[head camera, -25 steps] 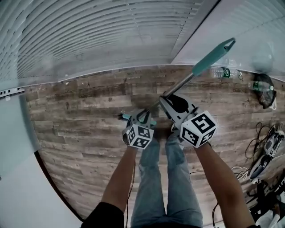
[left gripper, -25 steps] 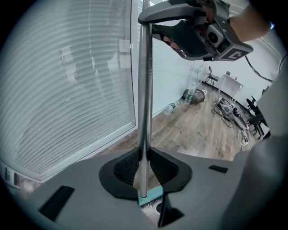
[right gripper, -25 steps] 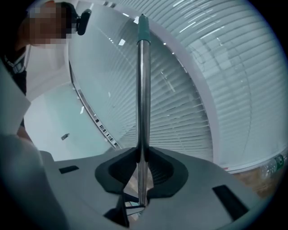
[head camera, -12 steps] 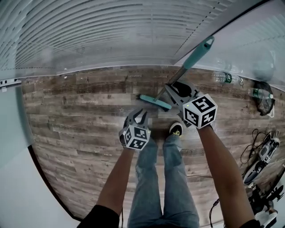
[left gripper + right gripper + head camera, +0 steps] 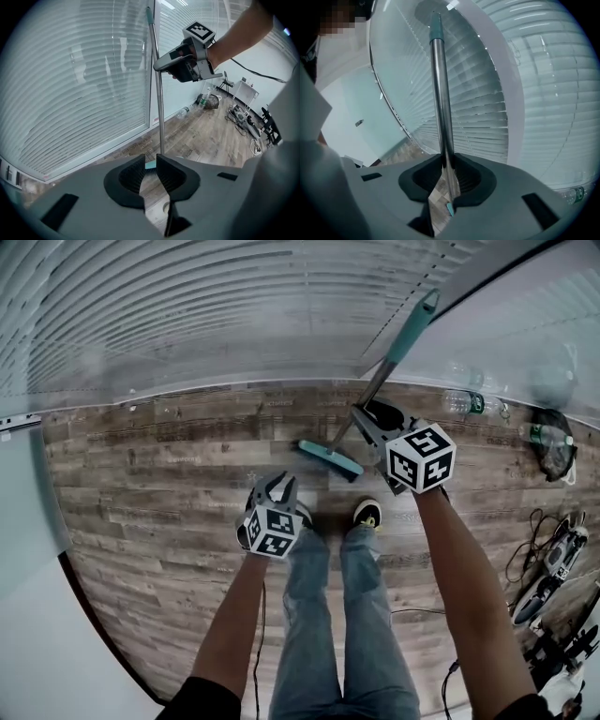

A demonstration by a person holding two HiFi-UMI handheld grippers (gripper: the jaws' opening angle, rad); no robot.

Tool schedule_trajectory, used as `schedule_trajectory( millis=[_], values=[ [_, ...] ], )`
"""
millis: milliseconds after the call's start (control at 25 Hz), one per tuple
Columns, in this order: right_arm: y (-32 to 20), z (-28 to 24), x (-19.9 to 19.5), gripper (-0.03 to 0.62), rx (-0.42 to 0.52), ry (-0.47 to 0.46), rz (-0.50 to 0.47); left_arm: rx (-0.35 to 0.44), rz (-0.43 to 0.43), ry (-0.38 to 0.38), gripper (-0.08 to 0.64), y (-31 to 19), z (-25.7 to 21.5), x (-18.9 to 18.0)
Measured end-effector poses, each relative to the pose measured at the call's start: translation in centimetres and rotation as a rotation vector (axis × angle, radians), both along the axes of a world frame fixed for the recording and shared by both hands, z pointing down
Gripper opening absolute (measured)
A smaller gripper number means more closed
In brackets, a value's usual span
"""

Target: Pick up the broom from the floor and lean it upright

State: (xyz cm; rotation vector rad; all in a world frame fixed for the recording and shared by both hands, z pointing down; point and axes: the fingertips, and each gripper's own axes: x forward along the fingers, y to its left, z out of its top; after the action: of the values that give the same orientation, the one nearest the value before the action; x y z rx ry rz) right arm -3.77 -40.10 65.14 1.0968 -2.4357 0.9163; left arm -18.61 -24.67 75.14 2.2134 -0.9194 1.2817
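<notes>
Fingers of the right gripper pinch the teal-headed, silver-poled broom partway up its pole.
It stands near upright, head down at the wood-plank floor, between the white blinds and the person's shoe; the left gripper hangs nearby, its fingers narrowly apart, empty.

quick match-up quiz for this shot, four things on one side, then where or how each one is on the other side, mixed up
Things:
1 left tongs
2 right tongs
3 broom head
4 plastic bottle

States:
a lying on its side on the floor
b teal, at the bottom of the broom
c shut on the broom's metal pole
d empty, jaws nearly together

Pairs: 1-d, 2-c, 3-b, 4-a
</notes>
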Motion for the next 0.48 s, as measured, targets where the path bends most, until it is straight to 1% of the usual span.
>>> schedule_trajectory(
  millis=[80, 160, 360, 480],
  values=[
    [-0.2, 0.2, 0.3, 0.092, -0.006, -0.012, 0.008, -0.003, 0.013, -0.001, 0.087, 0.0, -0.1, 0.3],
    [-0.2, 0.2, 0.4, 0.095, -0.015, -0.049, 0.024, -0.006, 0.02, -0.001, 0.087, 0.0, -0.2, 0.5],
    [-0.1, 0.0, 0.8, 0.11, -0.071, -0.209, 0.123, -0.014, 0.03, 0.0, 0.087, -0.1, -0.1, 1.1],
    [0.3, -0.5, 0.7, 0.114, -0.083, -0.298, 0.132, -0.02, 0.022, 0.007, 0.087, -0.1, 0.0, 1.7]
  ],
)
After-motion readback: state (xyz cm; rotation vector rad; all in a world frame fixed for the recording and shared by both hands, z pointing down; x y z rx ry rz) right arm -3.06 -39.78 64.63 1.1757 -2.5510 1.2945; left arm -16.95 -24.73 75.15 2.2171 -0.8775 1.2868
